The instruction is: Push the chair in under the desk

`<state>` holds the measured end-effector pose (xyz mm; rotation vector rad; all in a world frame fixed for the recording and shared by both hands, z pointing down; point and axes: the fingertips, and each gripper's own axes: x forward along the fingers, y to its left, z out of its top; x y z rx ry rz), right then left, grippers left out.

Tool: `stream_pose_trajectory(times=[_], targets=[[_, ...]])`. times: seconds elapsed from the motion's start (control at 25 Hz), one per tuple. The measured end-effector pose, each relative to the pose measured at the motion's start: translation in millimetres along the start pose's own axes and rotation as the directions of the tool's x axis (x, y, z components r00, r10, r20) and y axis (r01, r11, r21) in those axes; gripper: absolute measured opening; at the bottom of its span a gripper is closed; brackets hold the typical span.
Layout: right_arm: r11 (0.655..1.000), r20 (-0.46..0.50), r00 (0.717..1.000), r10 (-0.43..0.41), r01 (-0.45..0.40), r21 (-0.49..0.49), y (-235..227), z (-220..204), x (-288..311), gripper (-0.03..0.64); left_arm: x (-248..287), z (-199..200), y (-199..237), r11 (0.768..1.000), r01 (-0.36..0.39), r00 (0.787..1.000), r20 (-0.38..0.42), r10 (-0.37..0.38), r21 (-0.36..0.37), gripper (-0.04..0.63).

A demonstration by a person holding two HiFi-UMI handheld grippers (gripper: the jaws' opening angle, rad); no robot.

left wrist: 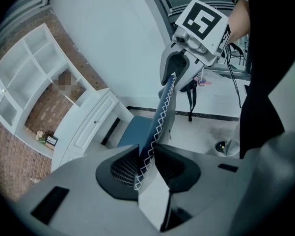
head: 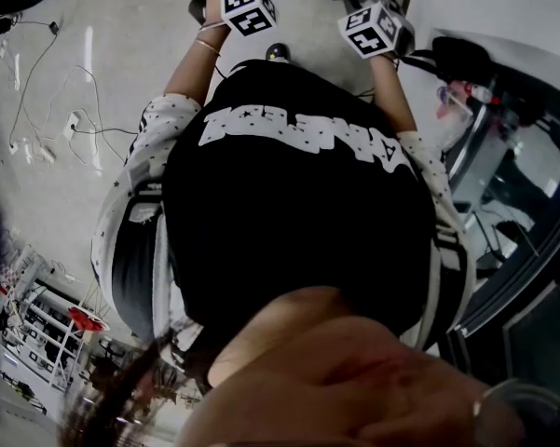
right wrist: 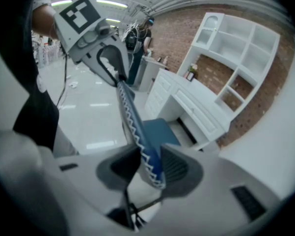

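The chair's blue backrest (left wrist: 159, 119), edged with white zigzag stitching, runs between both grippers. My left gripper (left wrist: 146, 159) is shut on one end of its top edge, and my right gripper (right wrist: 149, 163) is shut on the other end. Each gripper shows in the other's view: the right gripper (left wrist: 179, 70) and the left gripper (right wrist: 105, 58). The blue seat (right wrist: 159, 132) faces the white desk (right wrist: 196, 107) and stands just in front of its knee opening. In the head view only the marker cubes (head: 247, 6) (head: 373, 28) show past the person's black shirt.
A white shelf unit (right wrist: 235, 48) stands on the desk against a brick wall. Cables (head: 37, 110) lie on the pale floor at the left. A small round object (left wrist: 221, 145) sits on the floor near the person's legs. A person (right wrist: 140, 43) stands far off.
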<state>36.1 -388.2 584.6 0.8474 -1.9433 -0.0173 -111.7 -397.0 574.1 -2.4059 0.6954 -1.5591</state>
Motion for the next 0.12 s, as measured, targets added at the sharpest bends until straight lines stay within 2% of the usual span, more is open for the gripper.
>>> stream_pose_trajectory(times=[0.12], targets=[[1.000, -0.004, 1.000, -0.012, 0.012, 0.005, -5.6, -2.3, 1.9, 0.130, 4.0, 2.9, 2.0, 1.000, 0.003, 1.000, 0.003, -0.003, 0.005, 0.130]])
